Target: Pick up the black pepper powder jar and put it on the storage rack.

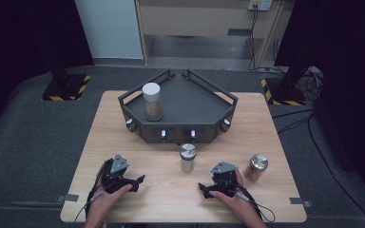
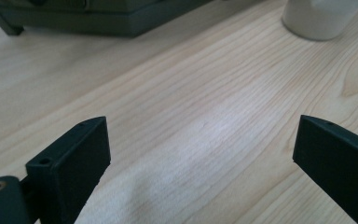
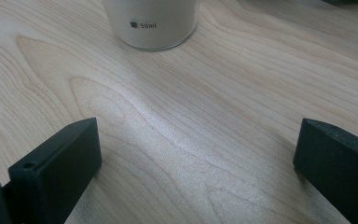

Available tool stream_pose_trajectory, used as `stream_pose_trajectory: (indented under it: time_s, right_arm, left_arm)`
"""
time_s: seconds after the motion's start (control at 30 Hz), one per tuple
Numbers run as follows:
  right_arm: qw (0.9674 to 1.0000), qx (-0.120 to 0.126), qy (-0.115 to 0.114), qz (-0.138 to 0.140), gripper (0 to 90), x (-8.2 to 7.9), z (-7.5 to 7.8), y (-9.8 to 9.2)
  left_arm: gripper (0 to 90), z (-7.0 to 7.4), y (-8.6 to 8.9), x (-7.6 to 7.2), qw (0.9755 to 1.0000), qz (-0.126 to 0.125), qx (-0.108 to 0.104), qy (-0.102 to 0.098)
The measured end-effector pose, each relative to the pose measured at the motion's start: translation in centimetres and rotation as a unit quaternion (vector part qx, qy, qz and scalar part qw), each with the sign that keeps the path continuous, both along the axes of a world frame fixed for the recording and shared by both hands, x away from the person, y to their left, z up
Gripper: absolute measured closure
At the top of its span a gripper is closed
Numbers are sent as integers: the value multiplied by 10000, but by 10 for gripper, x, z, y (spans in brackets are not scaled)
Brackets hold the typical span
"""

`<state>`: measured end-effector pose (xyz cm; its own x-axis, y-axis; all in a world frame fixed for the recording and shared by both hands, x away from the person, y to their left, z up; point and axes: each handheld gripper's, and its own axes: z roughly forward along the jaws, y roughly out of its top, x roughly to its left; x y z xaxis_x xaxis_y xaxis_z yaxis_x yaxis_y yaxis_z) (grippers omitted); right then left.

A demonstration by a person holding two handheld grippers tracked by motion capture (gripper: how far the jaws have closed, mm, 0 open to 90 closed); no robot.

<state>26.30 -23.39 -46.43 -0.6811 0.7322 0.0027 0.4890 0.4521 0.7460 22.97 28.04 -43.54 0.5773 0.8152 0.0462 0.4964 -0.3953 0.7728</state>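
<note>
A small white jar with a silver lid [image 1: 187,157] stands on the wooden table [image 1: 123,142] just in front of a dark angular tray. Its base reads "50ml" in the right gripper view [image 3: 151,23] and shows at the top right of the left gripper view [image 2: 319,18]. A gold-lidded jar [image 1: 256,166] stands to the right. A tall white-capped jar [image 1: 152,101] stands on the tray [image 1: 190,107]. My left gripper [image 1: 140,180] [image 2: 200,149] rests open at the front left. My right gripper [image 1: 202,188] [image 3: 196,154] rests open at the front right, its jaws facing the silver-lidded jar.
The tray has a low rail and several small knobs [image 1: 163,134] on its front face. Tape marks [image 1: 68,197] sit at the table's front corners. Cables [image 1: 294,118] run over the grey floor to the right. A stand base with hazard stripes [image 1: 66,88] sits at the back left.
</note>
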Motion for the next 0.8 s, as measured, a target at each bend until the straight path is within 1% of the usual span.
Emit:
stream_pose_trajectory:
  time_s: [0.1, 0.2, 0.3, 0.33, 0.37, 0.4, 0.5, 0.53, 0.6, 0.63, 0.67, 0.8]
  right_arm:
    - [10000, 0, -1, 0, 9, 0, 0, 0]
    - [10000, 1, 2, 0, 9, 0, 0, 0]
    - [10000, 1, 2, 0, 9, 0, 0, 0]
    - [10000, 0, 1, 0, 9, 0, 0, 0]
    - [10000, 1, 2, -1, 9, 0, 0, 0]
    - [10000, 0, 1, -1, 9, 0, 0, 0]
    - [10000, -1, 0, -2, 9, 0, 0, 0]
    - [10000, -3, 1, -2, 9, 0, 0, 0]
    - [10000, -2, 2, -2, 9, 0, 0, 0]
    - [10000, -2, 1, -2, 9, 0, 0, 0]
    - [10000, -2, 3, -1, 9, 0, 0, 0]
    - [10000, 0, 1, -2, 9, 0, 0, 0]
  left_arm:
    - [26, -7, 1, -1, 9999, 96, -2, 42]
    - [27, -12, -1, -4, 9998, 146, 105, 25]
    - [23, -16, -2, -3, 9998, 172, 97, 67]
    - [23, -18, -3, -3, 9997, 180, 131, 55]
    - [23, -19, -4, -3, 9997, 189, 169, 49]
    - [23, -19, -4, -1, 9996, 196, 193, 89]
    - [24, -19, -5, -1, 9995, 263, 173, 85]
    - [24, -19, -5, 1, 9993, 297, 180, 131]
    - [23, -16, -8, 6, 9985, 387, 244, 295]
    - [5, -16, -7, 8, 9982, 425, 208, 364]
    - [0, -16, -6, 9, 9981, 435, 179, 398]
    - [0, -16, -6, 9, 9981, 436, 190, 398]
